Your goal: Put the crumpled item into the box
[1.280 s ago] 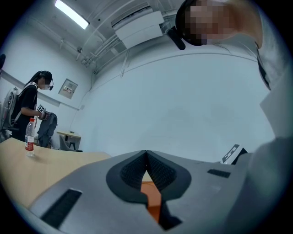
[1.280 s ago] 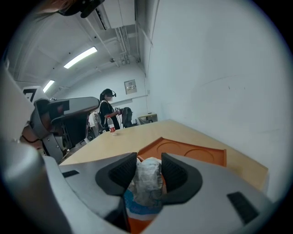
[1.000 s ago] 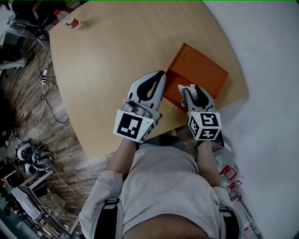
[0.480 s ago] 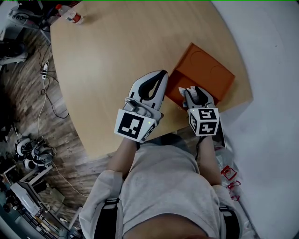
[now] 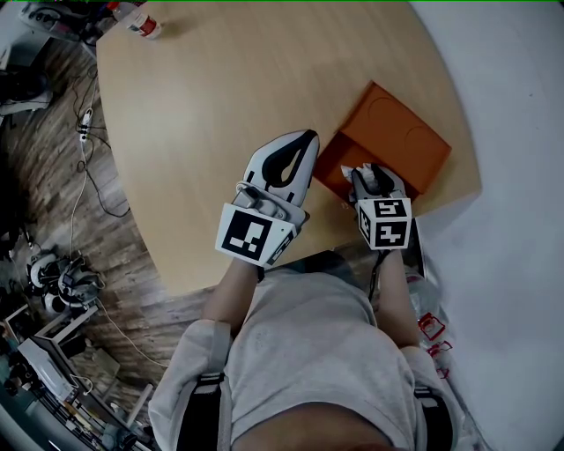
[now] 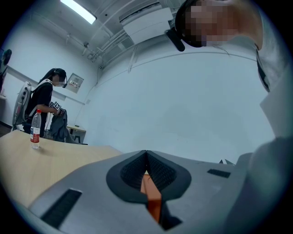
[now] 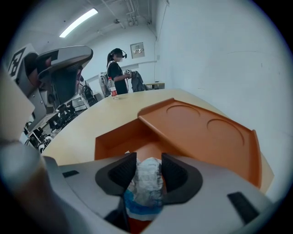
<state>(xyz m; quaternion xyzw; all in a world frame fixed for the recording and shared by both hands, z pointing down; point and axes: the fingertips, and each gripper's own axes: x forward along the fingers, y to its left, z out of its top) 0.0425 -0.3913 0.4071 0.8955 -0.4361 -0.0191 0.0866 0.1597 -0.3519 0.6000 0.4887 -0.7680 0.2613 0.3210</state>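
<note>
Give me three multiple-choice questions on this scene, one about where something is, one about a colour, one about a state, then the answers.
1. Where does the bottle stand?
A) on the floor
B) by the table's far edge
C) by its near edge

2. What colour is the box?
A) blue
B) green
C) orange

3. What state are the right tongs in?
A) wide open and empty
B) shut on the crumpled wad
C) shut on the bottle

Answers:
1 B: the head view shows the bottle at the far rim, well away from both hands.
2 C: the walls and open lid are orange in the right gripper view.
3 B: the white and blue wad sits pinched between the jaws, over the box.
</note>
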